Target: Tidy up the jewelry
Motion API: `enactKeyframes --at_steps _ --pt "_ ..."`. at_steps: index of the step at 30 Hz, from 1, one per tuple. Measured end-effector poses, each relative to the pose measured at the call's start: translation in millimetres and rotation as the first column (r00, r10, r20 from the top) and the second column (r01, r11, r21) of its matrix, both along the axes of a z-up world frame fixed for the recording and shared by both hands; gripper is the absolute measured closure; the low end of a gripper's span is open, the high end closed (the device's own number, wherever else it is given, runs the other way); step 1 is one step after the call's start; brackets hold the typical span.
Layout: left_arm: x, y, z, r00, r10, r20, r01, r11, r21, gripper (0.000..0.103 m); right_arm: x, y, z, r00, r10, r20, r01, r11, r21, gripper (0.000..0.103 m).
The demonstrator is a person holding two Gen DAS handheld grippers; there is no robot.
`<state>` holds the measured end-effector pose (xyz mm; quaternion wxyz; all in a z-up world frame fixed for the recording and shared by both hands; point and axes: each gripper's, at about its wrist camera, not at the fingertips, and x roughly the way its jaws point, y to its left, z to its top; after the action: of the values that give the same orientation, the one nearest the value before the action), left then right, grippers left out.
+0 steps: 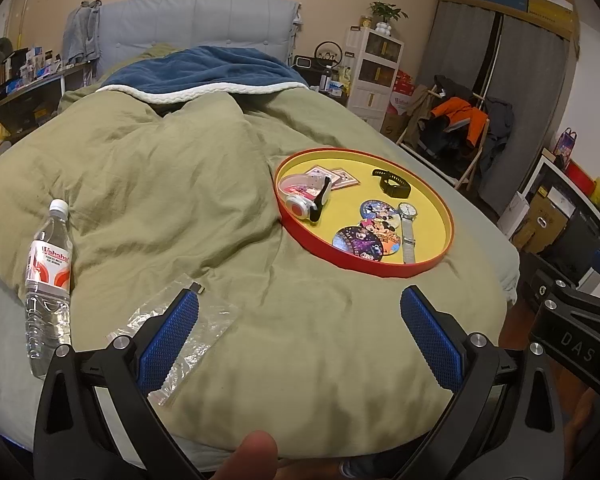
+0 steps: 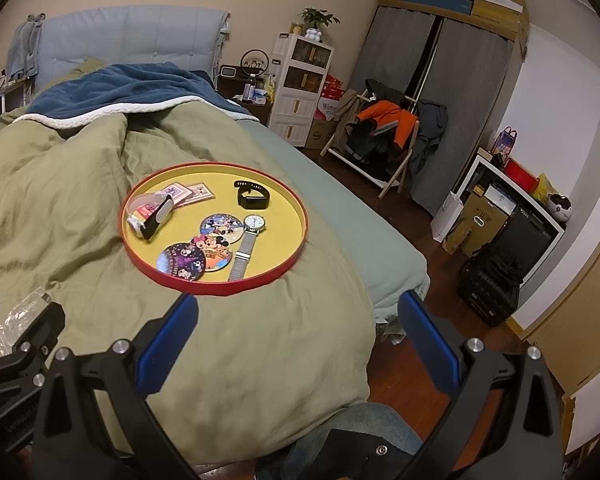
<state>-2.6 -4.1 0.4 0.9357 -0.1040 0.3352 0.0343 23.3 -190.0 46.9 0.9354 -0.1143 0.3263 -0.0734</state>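
I am holding my left claw (image 1: pixel 300 304) and right claw (image 2: pixel 298 312) spread wide and empty over the bed (image 1: pixel 180 184), ready; the watches are sitting in the tray (image 1: pixel 384 270) at one o'clock.

R gripper (image 2: pixel 298 312) open, empty, near tray (image 2: pixel 260 278) w/ silver watch (image 2: pixel 247 242).

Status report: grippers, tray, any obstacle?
Left gripper open, right gripper open, both empty. Tray on quilt, watches inside. Plastic bag under left gripper.
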Motion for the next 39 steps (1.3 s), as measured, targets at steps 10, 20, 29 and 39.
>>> enactKeyframes --at_steps 10,20,29,39 --pt "0.2 -0.9 -1.3 1.000 0.004 -0.001 -0.004 1.000 0.004 0.004 -0.5 1.7 -0.9 1.000 0.004 -0.001 -0.004 1.000 0.005 0.007" --pt "1.2 -1.0 -1.4 1.000 0.005 -0.002 -0.005 1.000 0.008 0.004 -0.5 1.6 0.3 1.000 0.006 -0.007 -0.006 1.000 0.001 0.007" --pt "2.1 -0.9 -1.7 1.000 0.004 -0.002 -0.004 1.000 0.007 0.004 -0.1 1.4 0.1 1.000 0.007 -0.003 -0.007 1.000 0.004 0.007" --pt "1.4 -1.8 -1.5 1.000 0.004 0.002 -0.004 1.000 0.009 0.004 0.0 1.5 0.5 1.000 0.004 -0.003 -0.004 1.000 0.005 0.007"
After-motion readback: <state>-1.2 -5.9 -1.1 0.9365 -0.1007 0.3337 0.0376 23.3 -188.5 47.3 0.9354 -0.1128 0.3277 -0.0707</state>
